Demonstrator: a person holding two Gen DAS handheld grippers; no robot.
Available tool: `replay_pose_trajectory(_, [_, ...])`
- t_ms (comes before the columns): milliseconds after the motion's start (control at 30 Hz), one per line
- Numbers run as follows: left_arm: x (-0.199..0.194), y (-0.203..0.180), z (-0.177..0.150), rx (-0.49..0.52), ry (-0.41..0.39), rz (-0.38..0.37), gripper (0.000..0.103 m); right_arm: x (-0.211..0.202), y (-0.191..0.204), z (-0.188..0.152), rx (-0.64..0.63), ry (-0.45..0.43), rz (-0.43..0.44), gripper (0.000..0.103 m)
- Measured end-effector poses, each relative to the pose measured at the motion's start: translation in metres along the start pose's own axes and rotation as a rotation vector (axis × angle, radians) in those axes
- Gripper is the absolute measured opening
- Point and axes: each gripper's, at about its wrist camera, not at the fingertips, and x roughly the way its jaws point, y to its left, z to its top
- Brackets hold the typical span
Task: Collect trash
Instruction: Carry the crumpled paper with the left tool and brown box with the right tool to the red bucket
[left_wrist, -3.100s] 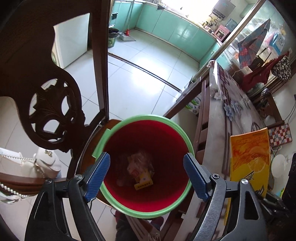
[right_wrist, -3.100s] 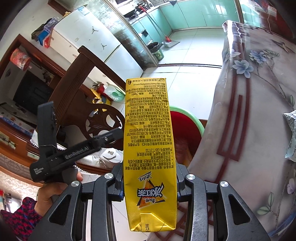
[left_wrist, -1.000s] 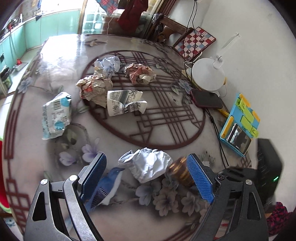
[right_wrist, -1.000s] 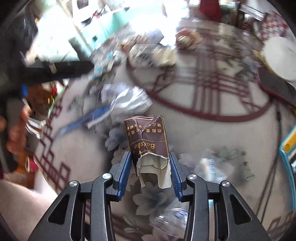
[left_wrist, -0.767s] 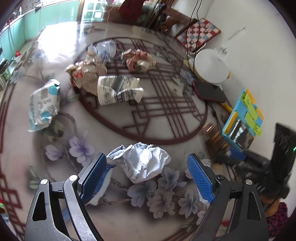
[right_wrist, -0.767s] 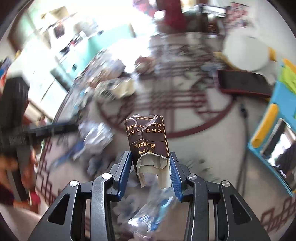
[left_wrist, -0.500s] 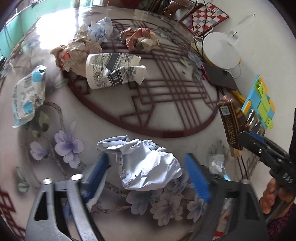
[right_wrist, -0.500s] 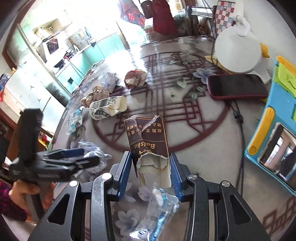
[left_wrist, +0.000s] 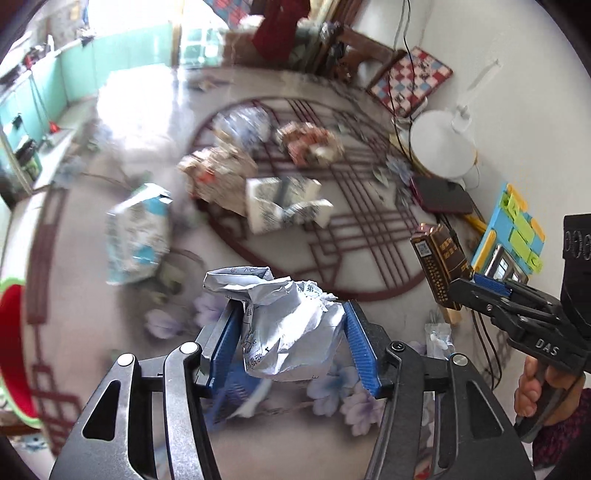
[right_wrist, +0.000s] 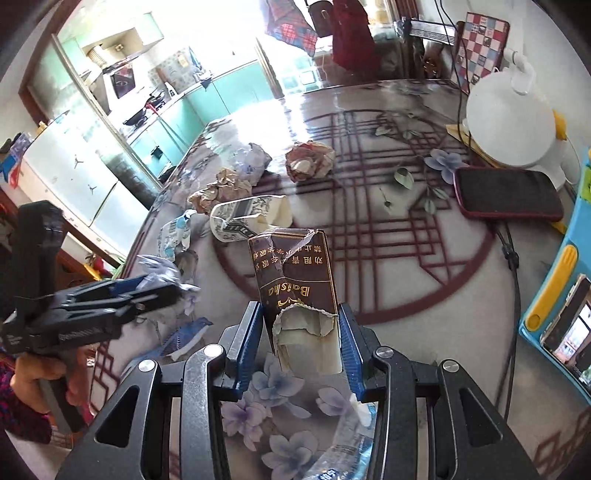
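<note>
Paper first, in the left wrist view: the left claw (left_wrist: 291, 341) pinches a crumpled white paper ball (left_wrist: 286, 325) between its blue pads, just above the counter (left_wrist: 369, 229). Beyond it lie a blue-and-white wrapper (left_wrist: 136, 232), a flattened printed cup (left_wrist: 284, 208) and three more wads, all blurred and uncollected. A red bin (left_wrist: 13, 347) peeks in at the left edge.

Right wrist view: the right claw (right_wrist: 301, 341) clamps a torn brown cigarette pack (right_wrist: 297, 291) upright. Clear plastic scrap (right_wrist: 345, 448) lies underneath. Judged so, two pieces are in hand, none of the visible litter binned, most work left.
</note>
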Motion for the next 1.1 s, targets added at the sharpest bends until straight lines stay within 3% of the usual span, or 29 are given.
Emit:
replay_pose_trajectory(467, [-0.038,0.059,-0.006,-0.123,-0.078,0.053,0.056,0.021,0.05,0.003,-0.06,0.027,0.043,0.038])
replay_pose_trajectory(1100, [-0.051,0.116,-0.027,-0.132,-0.038,0.024,0.056,0.038,0.095,-0.002,-0.036,0.049,-0.021,0.039])
